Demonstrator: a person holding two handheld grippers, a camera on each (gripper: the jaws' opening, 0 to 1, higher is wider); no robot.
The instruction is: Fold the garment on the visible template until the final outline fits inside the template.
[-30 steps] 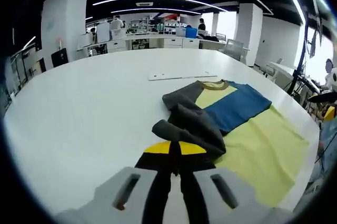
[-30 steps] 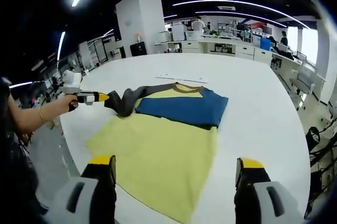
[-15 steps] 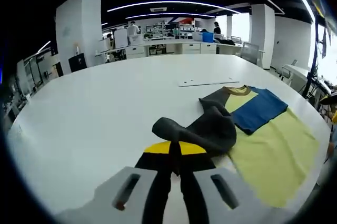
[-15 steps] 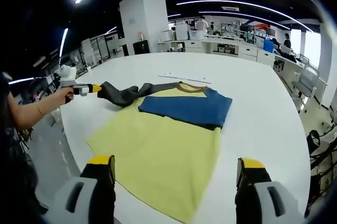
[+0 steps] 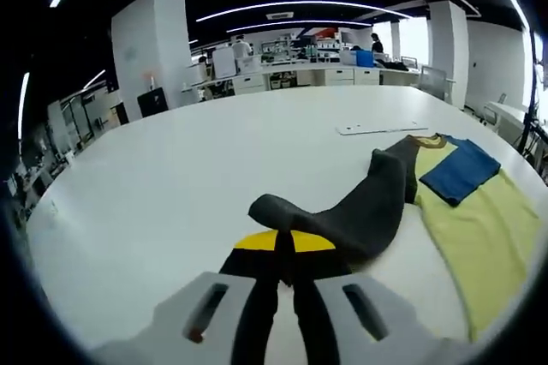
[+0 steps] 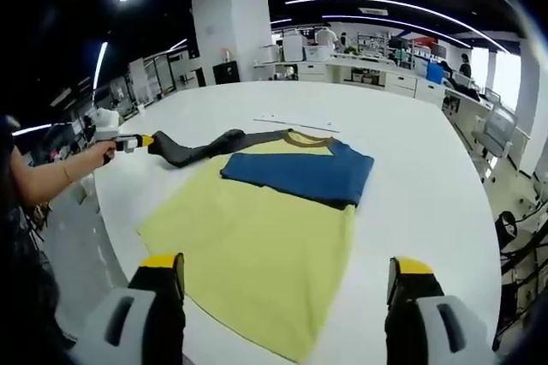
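Note:
A yellow and blue garment (image 6: pixel 257 228) lies spread on the white table (image 6: pixel 411 159), its blue part (image 6: pixel 300 170) folded across the upper body below a brown collar (image 6: pixel 306 137). Its dark grey sleeve (image 5: pixel 372 202) stretches out flat to one side. My left gripper (image 5: pixel 283 245) is shut on the sleeve's cuff, and in the right gripper view the left gripper (image 6: pixel 141 141) holds that sleeve (image 6: pixel 205 147) out, gripped by a hand (image 6: pixel 103 152). My right gripper (image 6: pixel 287 275) hovers open above the garment's yellow hem, holding nothing.
A thin white strip (image 5: pixel 379 128) lies on the table beyond the collar. The table edge (image 6: pixel 111 219) runs close to the garment's side. Desks, pillars and people fill the office background (image 5: pixel 291 48). An office chair (image 6: pixel 490 138) stands to the right.
My left gripper has pulled the bunched grey sleeve outward, away from the body, so it now lies stretched straight. The right gripper has stayed in place, open.

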